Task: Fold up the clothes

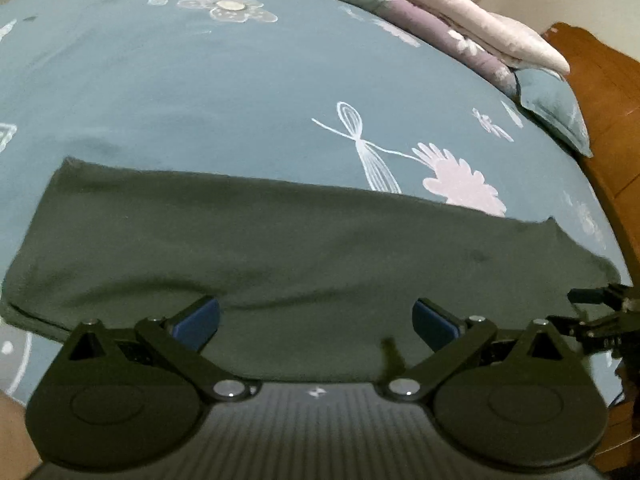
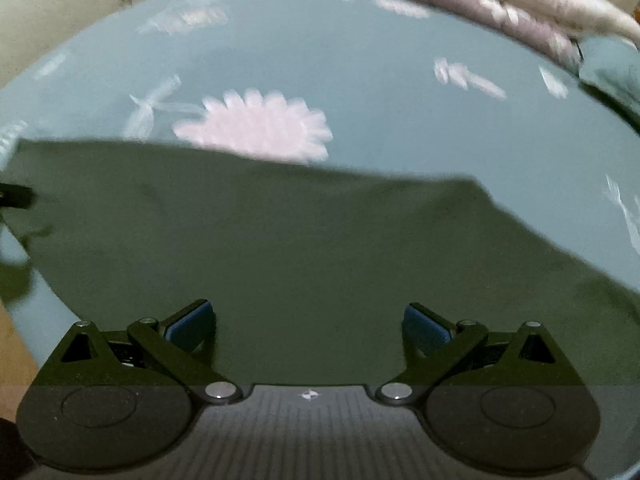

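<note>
Garment (image 1: 280, 248), dark green and flat on the bedsheet (image 1: 200, 100), looks soft and limp; we'd pinch its six-o'clock hem. Left gripper (image 1: 316, 320) and right gripper (image 2: 310, 324) gape, empty.

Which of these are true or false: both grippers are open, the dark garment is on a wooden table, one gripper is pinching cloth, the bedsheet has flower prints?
1. Both the left gripper and the right gripper are open. True.
2. The dark green garment lies on a wooden table. False: it lies on a blue bedsheet.
3. One gripper is pinching the cloth. False: neither holds anything.
4. The bedsheet has flower prints. True.
</note>
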Demonstrator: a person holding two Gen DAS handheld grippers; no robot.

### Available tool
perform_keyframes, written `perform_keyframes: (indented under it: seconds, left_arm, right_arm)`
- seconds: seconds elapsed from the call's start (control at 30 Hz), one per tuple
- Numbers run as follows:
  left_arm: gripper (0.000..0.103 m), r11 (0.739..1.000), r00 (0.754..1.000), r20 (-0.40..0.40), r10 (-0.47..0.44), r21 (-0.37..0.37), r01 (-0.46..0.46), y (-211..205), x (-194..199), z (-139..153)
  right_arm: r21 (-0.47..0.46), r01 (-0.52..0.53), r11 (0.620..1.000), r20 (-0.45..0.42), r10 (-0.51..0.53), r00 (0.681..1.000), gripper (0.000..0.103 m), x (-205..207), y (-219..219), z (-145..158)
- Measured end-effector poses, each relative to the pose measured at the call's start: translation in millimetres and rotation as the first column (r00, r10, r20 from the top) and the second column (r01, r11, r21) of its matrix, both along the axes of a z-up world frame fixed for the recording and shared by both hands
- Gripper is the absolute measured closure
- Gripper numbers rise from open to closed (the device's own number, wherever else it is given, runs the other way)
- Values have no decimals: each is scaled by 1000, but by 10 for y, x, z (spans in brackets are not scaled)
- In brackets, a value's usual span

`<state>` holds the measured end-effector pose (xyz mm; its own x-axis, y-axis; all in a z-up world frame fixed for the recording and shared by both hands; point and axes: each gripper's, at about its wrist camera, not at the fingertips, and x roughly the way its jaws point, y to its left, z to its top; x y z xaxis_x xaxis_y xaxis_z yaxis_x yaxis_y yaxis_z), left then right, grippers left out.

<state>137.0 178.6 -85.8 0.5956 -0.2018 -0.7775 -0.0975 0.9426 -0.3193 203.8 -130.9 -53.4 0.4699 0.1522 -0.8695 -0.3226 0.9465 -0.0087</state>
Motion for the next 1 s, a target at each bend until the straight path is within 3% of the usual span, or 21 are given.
perform_keyframes:
  seconds: [0.17,0.33,0.47,0.67,0.8,1.0]
  left_arm:
    - [1,1000,1000,-22,0,25,0,-56,92,64]
    - [1,1000,999,49,-15,-9,15,-41,164,177]
    - [1,999,1000,-10,-6,-42,6,5,208,-9]
    - [1,996,998,49,-32,-84,37,92,98,-32]
    - [1,997,998,47,-50,-54,53,57,94,-18]
    - [1,994,997,58,56,-96,-50,201,-25,89]
  right_arm:
    - [0,49,999,-24,-49,999,0,-5,12,-30]
    - [-5,68,998,-29,-68,997,0,-12,5,-27]
    - [-4,80,997,-28,-80,996,0,-4,9,-37]
    - [1,86,996,-23,-86,996,0,1,0,-50]
    - [2,85,996,-24,-85,996,0,18,4,-53]
    - [3,74,997,-21,-74,997,0,34,-16,-56]
